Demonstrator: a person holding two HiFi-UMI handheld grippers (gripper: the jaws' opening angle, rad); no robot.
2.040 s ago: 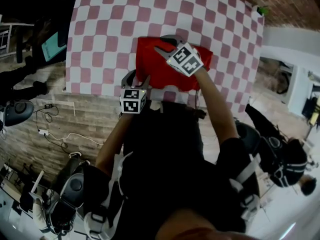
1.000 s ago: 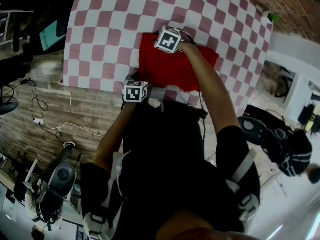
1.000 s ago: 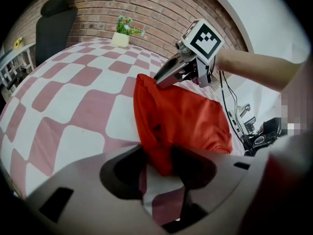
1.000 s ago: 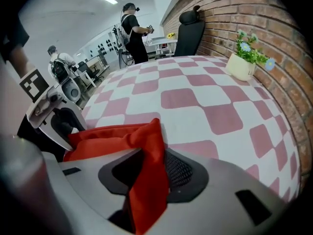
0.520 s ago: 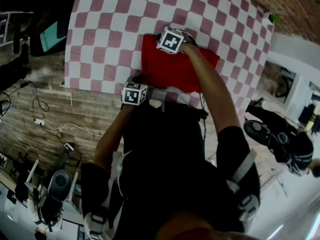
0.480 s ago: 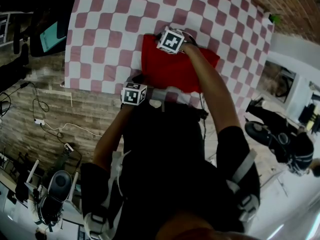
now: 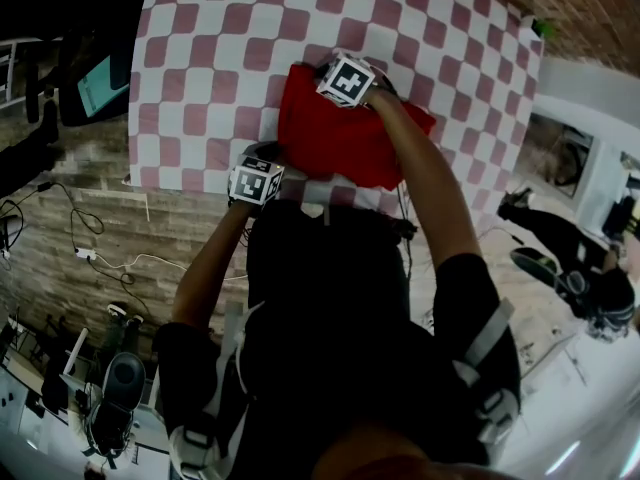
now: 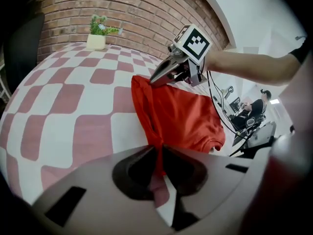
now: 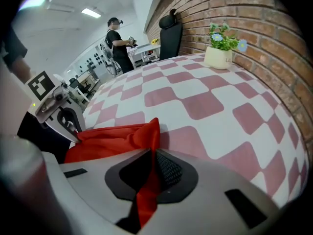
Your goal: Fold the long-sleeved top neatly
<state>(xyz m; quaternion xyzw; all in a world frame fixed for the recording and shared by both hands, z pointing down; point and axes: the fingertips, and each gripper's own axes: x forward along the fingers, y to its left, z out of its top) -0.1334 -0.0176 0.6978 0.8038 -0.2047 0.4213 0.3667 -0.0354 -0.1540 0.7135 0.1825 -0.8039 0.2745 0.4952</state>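
The red long-sleeved top (image 7: pixel 345 138) lies partly folded on the red-and-white checked table (image 7: pixel 220 48). My left gripper (image 7: pixel 275 156) is at its near left corner. Its jaws are closing, and in the left gripper view (image 8: pixel 160 153) a pinch of red cloth (image 8: pixel 176 116) runs between them. My right gripper (image 7: pixel 318 68) is at the far left corner, also closing, with a fold of the top (image 9: pixel 117 136) pressed between its pads (image 9: pixel 153 165). Each gripper shows in the other's view: the right (image 8: pixel 157 77) and the left (image 9: pixel 73 131). The edge between them is lifted and bunched.
A small potted plant (image 8: pixel 96 40) stands at the table's far end by the brick wall, also seen in the right gripper view (image 9: pixel 218 57). A black chair (image 9: pixel 170 33) and a person (image 9: pixel 117 38) are beyond the table. Cables lie on the floor (image 7: pixel 90 253) at the left.
Both grippers' jaws have closed on the top's left edge. The left gripper has shifted a little leftward with its corner. The right one stays about where it was.
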